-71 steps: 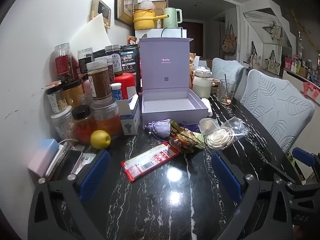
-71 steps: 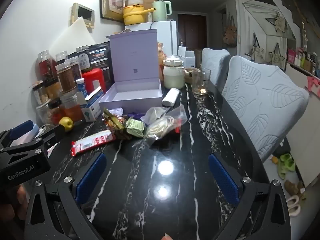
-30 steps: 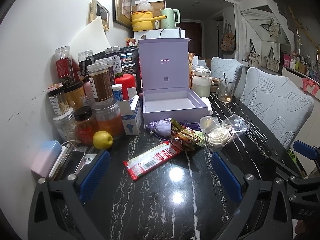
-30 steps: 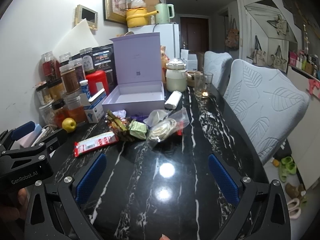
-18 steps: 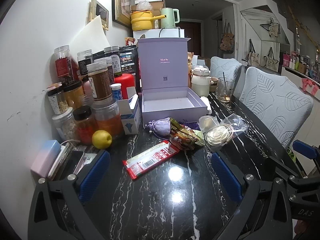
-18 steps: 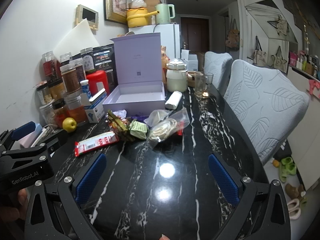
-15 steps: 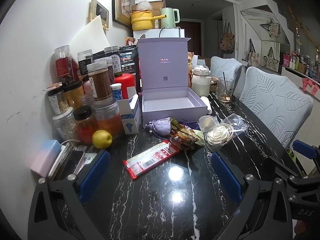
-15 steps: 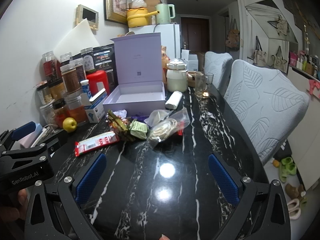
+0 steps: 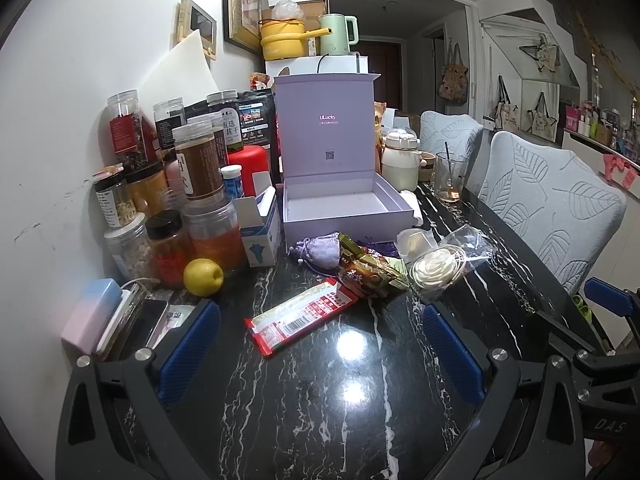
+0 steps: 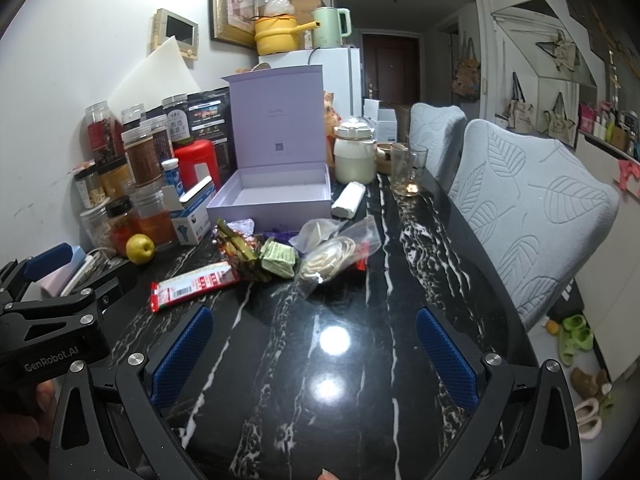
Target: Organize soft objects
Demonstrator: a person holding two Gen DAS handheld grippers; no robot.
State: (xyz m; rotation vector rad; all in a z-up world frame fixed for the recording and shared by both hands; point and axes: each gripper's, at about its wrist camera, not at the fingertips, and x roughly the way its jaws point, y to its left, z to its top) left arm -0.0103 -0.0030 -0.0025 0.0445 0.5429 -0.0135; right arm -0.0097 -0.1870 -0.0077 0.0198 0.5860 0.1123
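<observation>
Taking the open lavender box point(image 9: 344, 204) as landmark, the red snack packet point(image 9: 302, 315) lies well in front of it toward the left, long axis slanting up to the right. The left gripper point(image 9: 320, 344), jaws wide and empty, is nearest it. Right of it, the bagged white flower point(image 10: 330, 258) lies ahead of the right gripper point(image 10: 312, 350), also wide and empty.

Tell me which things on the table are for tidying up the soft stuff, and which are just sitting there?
For the job:
- open lilac cardboard box
- small purple cloth pouch
- clear plastic bag with cream coiled cord
- long red snack packet
- green foil packet

Just lying about:
- yellow lemon
- plastic spice jars
- drinking glass
</observation>
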